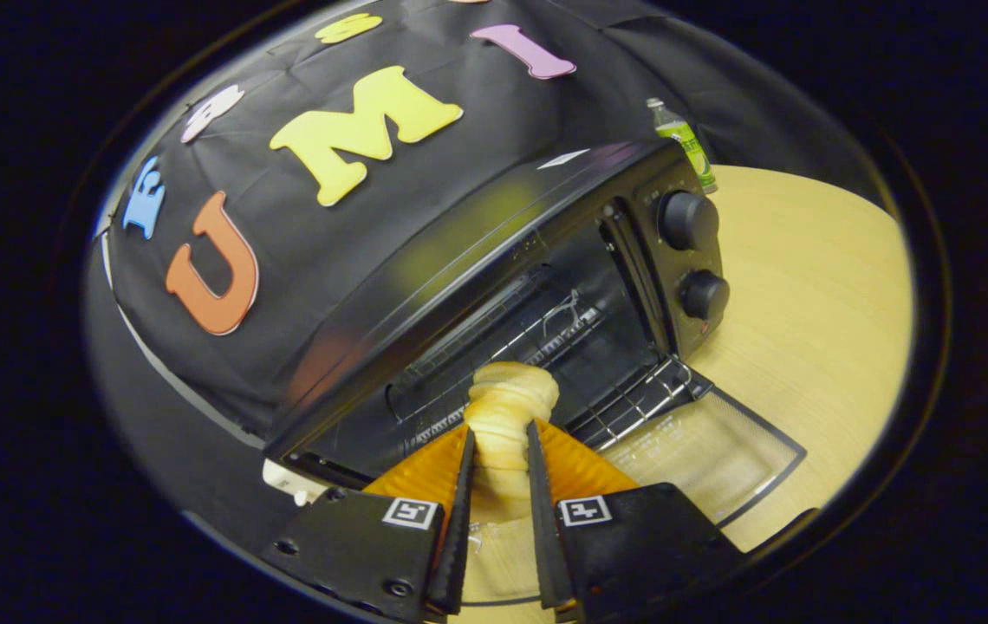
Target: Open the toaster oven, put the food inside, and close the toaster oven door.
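Gripper (498,442) clamped on a croissant-like pastry (507,407), both fingers pressing its sides, bottom center of frame. Pastry tip sits at the mouth of the black toaster oven (494,260), over the wire rack (633,399). Oven door (719,451) is down flat on the wooden table (815,286). Two knobs (689,221) at right; green bottle (685,143) behind the oven, upper right.

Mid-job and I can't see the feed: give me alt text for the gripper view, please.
The gripper is shut on a pale ridged pastry, held at the mouth of the black toaster oven, whose glass door lies folded down on the light wooden table. A green-labelled bottle stands behind the oven.
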Tool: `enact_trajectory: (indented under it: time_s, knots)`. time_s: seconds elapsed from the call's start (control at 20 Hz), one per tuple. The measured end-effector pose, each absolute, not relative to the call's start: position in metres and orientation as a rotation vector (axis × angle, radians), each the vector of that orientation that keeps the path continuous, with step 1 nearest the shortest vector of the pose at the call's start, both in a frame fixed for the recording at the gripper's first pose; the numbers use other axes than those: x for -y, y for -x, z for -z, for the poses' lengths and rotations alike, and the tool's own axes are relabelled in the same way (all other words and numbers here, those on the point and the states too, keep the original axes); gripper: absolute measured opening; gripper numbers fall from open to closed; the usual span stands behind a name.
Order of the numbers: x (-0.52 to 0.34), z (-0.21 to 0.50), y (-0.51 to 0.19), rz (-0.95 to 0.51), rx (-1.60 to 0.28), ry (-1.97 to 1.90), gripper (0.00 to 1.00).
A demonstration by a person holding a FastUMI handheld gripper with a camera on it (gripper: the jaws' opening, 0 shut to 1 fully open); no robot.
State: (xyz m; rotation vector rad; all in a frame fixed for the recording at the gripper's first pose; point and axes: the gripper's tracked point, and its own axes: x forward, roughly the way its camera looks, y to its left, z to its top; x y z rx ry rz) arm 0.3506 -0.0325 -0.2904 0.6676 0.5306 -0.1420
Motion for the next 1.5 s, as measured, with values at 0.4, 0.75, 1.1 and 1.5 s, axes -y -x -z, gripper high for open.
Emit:
enact_trajectory:
  time_s: [0.4,0.75,1.1,1.5]
  knots:
    - [0.030,0.306,-0.391,0.145,-0.466,-0.606,0.53]
    - [0.018,0.283,-0.357,0.063,-0.466,-0.515,1.00]
    - [-0.005,0.263,-0.248,-0.137,-0.546,-0.339,1.00]
    - [0.018,0.328,-0.170,-0.163,-0.716,-0.122,1.00]
